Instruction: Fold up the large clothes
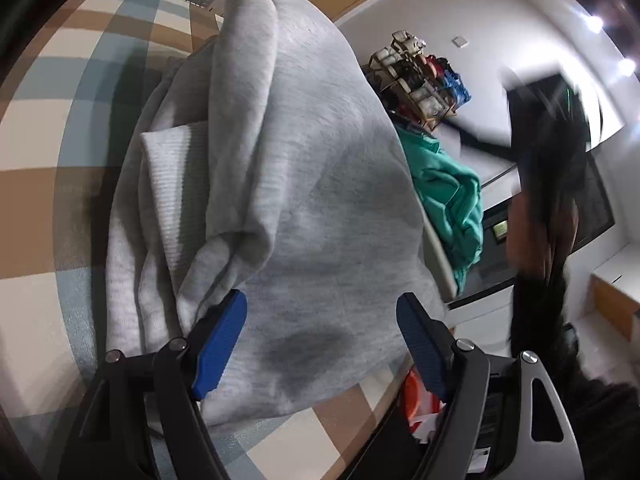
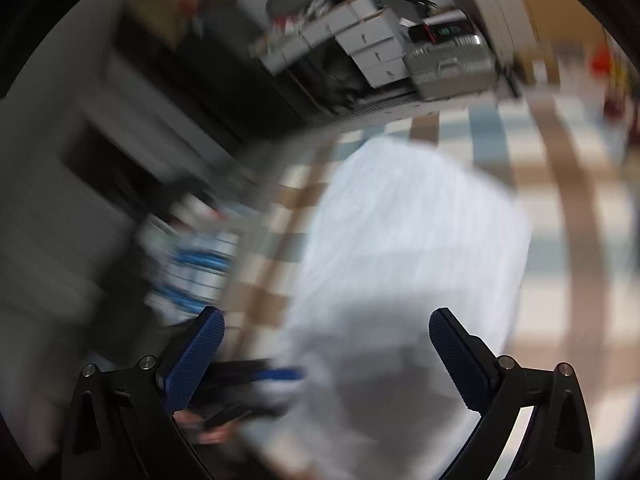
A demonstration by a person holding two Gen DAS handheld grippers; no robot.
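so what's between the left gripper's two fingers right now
Only the folded grey sweatshirt shows in the gap of the open left gripper; the fingers aren't pinching it. Left wrist view.

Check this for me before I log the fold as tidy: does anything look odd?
Yes. The grey sweatshirt lies bunched, not flat, with a dark blotch near its lower edge between the open left gripper fingers; whether damp or shadow is unclear.

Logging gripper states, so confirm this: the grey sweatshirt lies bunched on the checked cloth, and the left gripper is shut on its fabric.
Not quite. The grey sweatshirt does lie bunched on the checked cloth, but the left gripper is open, its blue pads spread wide over the fabric. The left wrist view shows this.
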